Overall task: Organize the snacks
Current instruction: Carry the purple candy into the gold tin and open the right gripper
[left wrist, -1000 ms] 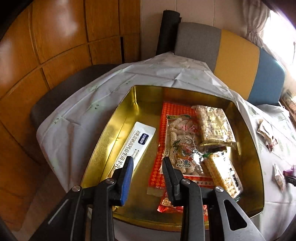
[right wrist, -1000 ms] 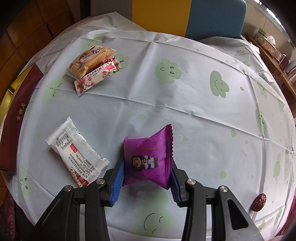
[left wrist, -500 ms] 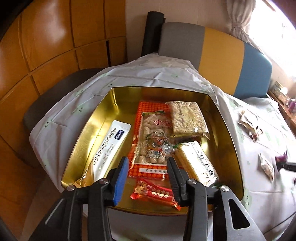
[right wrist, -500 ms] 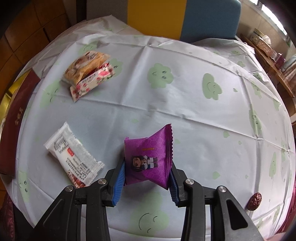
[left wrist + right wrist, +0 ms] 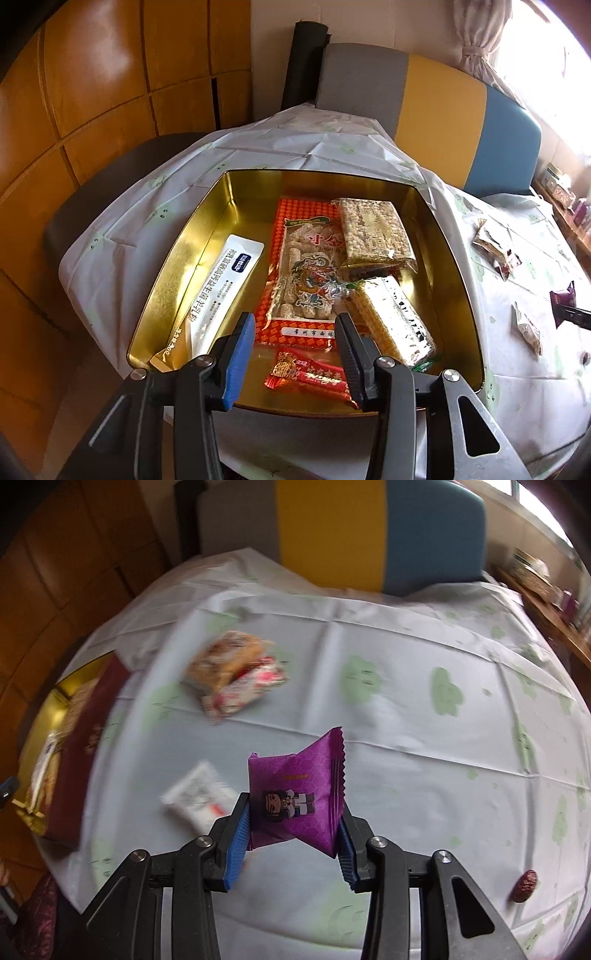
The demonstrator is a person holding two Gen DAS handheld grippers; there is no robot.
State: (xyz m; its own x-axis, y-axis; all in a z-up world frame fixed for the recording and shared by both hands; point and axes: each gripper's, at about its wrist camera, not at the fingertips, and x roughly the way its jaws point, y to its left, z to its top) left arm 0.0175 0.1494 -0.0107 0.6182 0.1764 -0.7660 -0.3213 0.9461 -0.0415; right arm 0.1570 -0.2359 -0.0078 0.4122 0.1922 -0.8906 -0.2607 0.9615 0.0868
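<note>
An open gold tin (image 5: 177,258) holds a white sachet (image 5: 221,288), a long orange-red packet (image 5: 306,266), two clear-wrapped cracker bars (image 5: 373,232) and a small red candy packet (image 5: 310,373). My left gripper (image 5: 294,321) hovers open over the tin's near end. The red packet lies loose on the tin floor below its fingers. My right gripper (image 5: 293,805) is shut on a purple snack packet (image 5: 299,786) with a cartoon figure, held up off the tablecloth. That purple packet (image 5: 563,297) also shows at the right edge of the left wrist view.
On the cloud-print tablecloth lie a white packet (image 5: 199,797), a tan and a pink packet stacked (image 5: 232,664) and a red date (image 5: 523,885). The tin's dark red side (image 5: 85,738) stands at the left. Padded chairs (image 5: 436,99) ring the far edge.
The left jaws widened and drew back, leaving the small red packet lying in the tin. The right gripper rose with the purple packet, and the table now looks farther away.
</note>
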